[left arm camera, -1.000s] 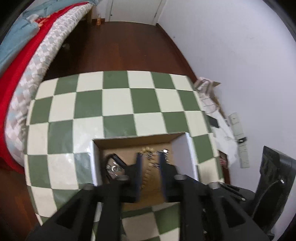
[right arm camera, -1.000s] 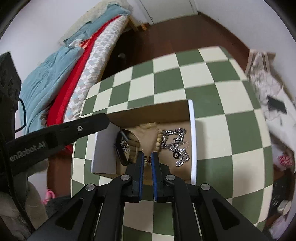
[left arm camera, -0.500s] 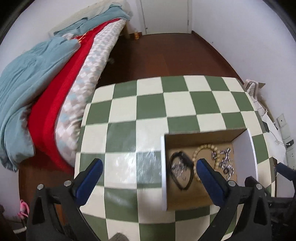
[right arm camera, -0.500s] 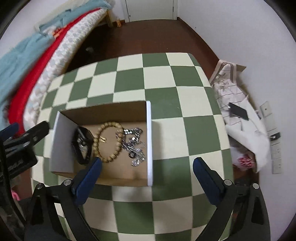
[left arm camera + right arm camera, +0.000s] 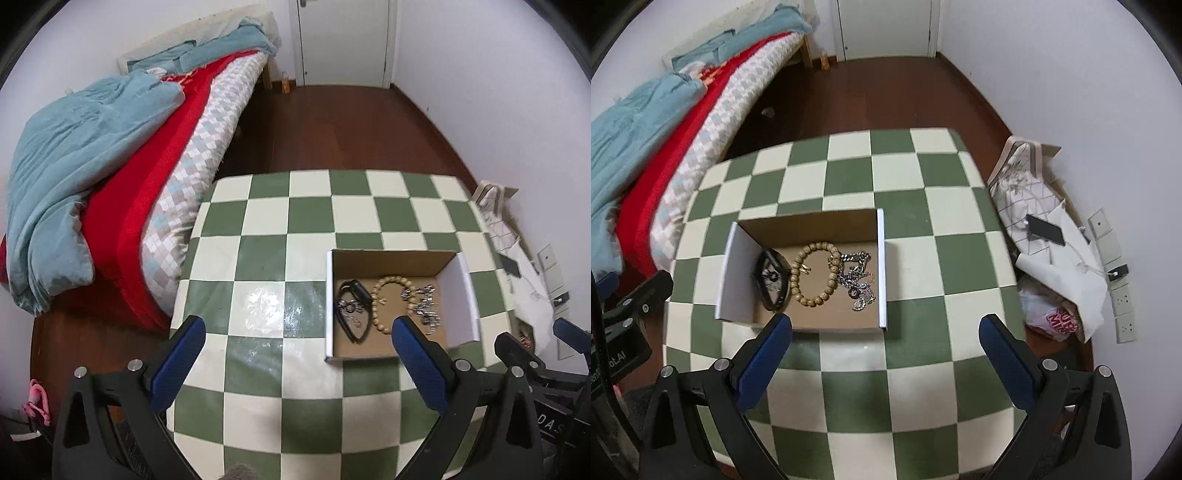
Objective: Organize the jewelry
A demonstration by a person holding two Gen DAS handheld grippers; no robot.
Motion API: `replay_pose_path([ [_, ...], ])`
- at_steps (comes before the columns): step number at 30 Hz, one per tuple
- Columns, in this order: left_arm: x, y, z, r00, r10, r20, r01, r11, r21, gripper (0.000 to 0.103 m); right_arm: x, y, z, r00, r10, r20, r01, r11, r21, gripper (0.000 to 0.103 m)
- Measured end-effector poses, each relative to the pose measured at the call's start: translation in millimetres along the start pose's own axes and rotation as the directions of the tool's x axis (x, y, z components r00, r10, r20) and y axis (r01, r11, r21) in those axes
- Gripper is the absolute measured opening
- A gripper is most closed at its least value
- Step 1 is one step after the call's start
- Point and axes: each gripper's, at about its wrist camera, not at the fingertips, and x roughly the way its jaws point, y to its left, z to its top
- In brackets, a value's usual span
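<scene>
1. Green-and-cream checked table point(image 5: 258, 258) stands beside a bed point(image 5: 110, 155) on a dark wood floor.
2. On it, an open cardboard box point(image 5: 812, 225) holds a black band point(image 5: 770, 282), a wooden bead bracelet point(image 5: 812, 273) and a silver chain point(image 5: 857, 280), side by side.
3. Left gripper point(image 5: 295, 350), nearly closed inside the box a second ago, now hovers above the table, fingers spread wide and empty.
4. Right gripper point(image 5: 886, 343) has likewise pulled back, its fingers wide apart, holding nothing.

The open brown cardboard box point(image 5: 812, 229) has walls all round; bare green-and-white checkered table point(image 5: 916, 369) lies beside it
</scene>
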Motion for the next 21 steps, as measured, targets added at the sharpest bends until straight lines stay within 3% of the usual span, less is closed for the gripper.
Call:
replay_pose_path([
  [9,-76,-1,-14,0.994,-0.06,0.09,0.059,0.998,0.012,0.103,-92,-12,-19,0.993,-0.005,0.118,0.003,1.0,0.021,0.102],
  [21,-150,-1,-24,0.992,-0.082,0.095,0.083,0.997,0.001,0.103,-191,-23,-46,0.981,0.012,0.191,-0.015,1.0,0.015,0.102],
])
